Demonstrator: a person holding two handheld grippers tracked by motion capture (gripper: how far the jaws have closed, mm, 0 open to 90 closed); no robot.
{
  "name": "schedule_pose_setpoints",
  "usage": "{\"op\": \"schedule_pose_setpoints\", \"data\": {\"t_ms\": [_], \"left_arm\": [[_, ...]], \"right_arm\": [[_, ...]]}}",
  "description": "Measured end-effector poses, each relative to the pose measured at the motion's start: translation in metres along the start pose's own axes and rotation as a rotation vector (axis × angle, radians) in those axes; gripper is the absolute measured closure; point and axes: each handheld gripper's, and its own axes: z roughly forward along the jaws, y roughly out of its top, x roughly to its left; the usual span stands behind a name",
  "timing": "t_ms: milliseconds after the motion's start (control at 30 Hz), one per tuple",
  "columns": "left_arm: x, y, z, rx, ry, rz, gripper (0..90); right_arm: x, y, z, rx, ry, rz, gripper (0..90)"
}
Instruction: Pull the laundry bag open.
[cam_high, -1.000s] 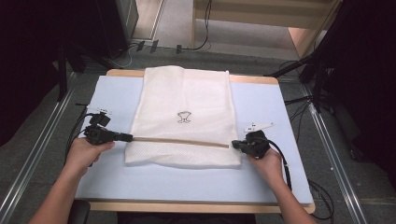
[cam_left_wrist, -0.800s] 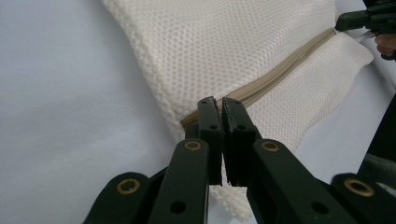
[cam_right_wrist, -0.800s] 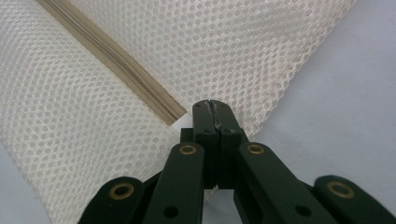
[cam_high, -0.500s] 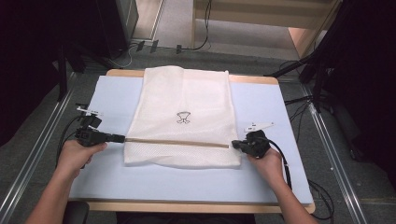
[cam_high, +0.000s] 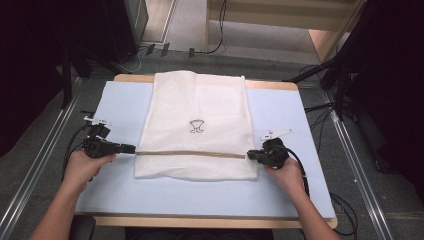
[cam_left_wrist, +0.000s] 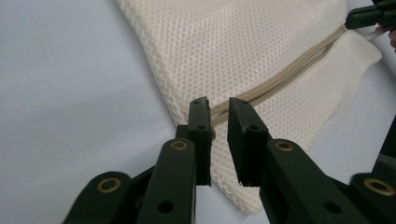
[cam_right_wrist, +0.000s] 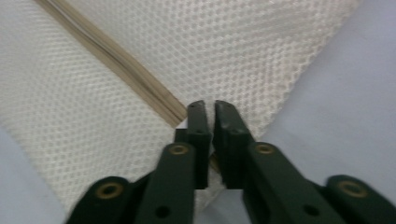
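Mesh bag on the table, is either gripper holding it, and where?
The right gripper is shut on the mesh bag at the right end of its zipper. The left gripper is open at the zipper's left end, holding nothing.

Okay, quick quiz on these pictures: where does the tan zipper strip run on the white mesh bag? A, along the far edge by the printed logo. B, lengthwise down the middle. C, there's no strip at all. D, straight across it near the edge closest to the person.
D: in the high view the tan zipper strip crosses the white mesh bag from side to side near its near edge, between the left tongs and the right tongs.
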Motion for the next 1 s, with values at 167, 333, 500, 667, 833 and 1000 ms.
{"op": "schedule_pose_setpoints", "data": {"t_ms": [167,333,500,667,833,1000], "left_arm": [[-0.005,0.000,-0.001,-0.049,0.039,0.079,63.1],[-0.003,-0.001,-0.002,-0.070,0.077,0.097,53.6],[0.000,-0.002,-0.002,-0.089,0.122,0.114,45.7],[0.007,-0.003,-0.005,-0.105,0.151,0.098,40.8],[0.013,-0.004,-0.009,-0.116,0.173,0.076,39.4],[0.017,-0.005,-0.010,-0.117,0.197,0.069,38.5]], "right_arm": [[0.001,0.003,-0.003,-0.029,0.016,0.019,71.2],[0.003,0.004,-0.009,-0.087,0.013,0.015,61.1],[-0.001,0.003,-0.012,-0.113,-0.001,0.022,55.1],[-0.008,0.001,-0.017,-0.136,-0.019,0.039,50.9],[-0.017,-0.003,-0.022,-0.149,-0.037,0.061,48.3],[-0.026,-0.008,-0.027,-0.157,-0.056,0.086,46.6]]}}
